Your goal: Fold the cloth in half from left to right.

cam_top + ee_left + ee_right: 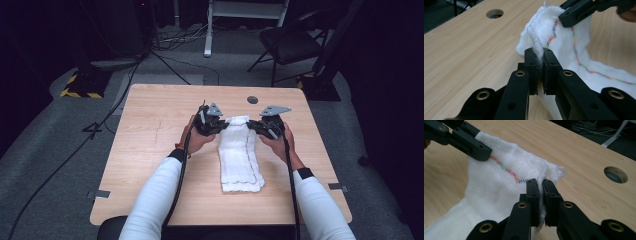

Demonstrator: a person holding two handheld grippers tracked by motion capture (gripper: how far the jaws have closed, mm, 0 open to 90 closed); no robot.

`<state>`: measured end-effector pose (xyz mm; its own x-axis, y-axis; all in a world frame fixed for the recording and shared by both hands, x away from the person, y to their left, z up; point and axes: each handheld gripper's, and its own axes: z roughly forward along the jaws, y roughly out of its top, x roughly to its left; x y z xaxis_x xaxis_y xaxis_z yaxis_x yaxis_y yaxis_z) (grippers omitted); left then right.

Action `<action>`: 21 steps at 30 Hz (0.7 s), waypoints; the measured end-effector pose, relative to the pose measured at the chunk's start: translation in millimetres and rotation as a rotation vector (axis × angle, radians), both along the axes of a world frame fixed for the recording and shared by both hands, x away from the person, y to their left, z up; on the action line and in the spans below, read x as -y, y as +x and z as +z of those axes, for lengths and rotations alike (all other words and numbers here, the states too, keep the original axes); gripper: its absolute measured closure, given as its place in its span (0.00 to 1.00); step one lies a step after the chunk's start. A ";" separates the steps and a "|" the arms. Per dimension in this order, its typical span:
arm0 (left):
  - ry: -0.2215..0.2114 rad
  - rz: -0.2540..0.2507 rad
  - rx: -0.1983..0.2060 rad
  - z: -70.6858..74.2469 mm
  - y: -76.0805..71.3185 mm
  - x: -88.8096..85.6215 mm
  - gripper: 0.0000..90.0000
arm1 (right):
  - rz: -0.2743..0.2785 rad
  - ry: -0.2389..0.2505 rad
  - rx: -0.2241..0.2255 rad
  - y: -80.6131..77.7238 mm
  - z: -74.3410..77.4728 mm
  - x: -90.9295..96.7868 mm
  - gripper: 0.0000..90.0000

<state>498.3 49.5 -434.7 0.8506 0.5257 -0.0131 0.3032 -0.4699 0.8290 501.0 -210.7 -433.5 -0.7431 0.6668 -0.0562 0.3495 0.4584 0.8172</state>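
Observation:
A white cloth with a multicoloured stitched line lies lengthwise on the wooden table, its far end lifted. My left gripper is shut on the far left corner of the cloth, with the fabric pinched between the pads. My right gripper is shut on the far right corner of the cloth. In the left gripper view the right gripper clamps the cloth's edge at the upper right. In the right gripper view the left gripper clamps it at the upper left.
A round cable hole sits in the table near its far edge, just beyond the cloth. A dark chair and a white frame leg stand on the floor behind the table. Cables trail off to the left.

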 end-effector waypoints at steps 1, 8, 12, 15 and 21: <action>-0.003 -0.010 0.006 0.9 -4.3 -1.7 0.93 | 0.010 -0.003 0.006 -4.0 0.2 0.1 0.95; -0.022 -0.077 0.016 1.0 -32.5 -8.7 0.93 | 0.086 0.024 0.018 -31.3 3.5 3.2 0.95; -0.015 -0.103 0.028 2.9 -44.6 -8.4 0.93 | 0.119 0.031 0.013 -45.8 2.0 8.2 0.95; -0.012 -0.121 0.027 0.9 -52.3 -6.8 0.93 | 0.132 0.031 0.009 -54.1 1.7 10.6 0.95; -0.004 -0.167 0.022 -1.5 -62.8 -2.3 0.93 | 0.156 0.026 0.009 -68.1 2.7 16.6 0.95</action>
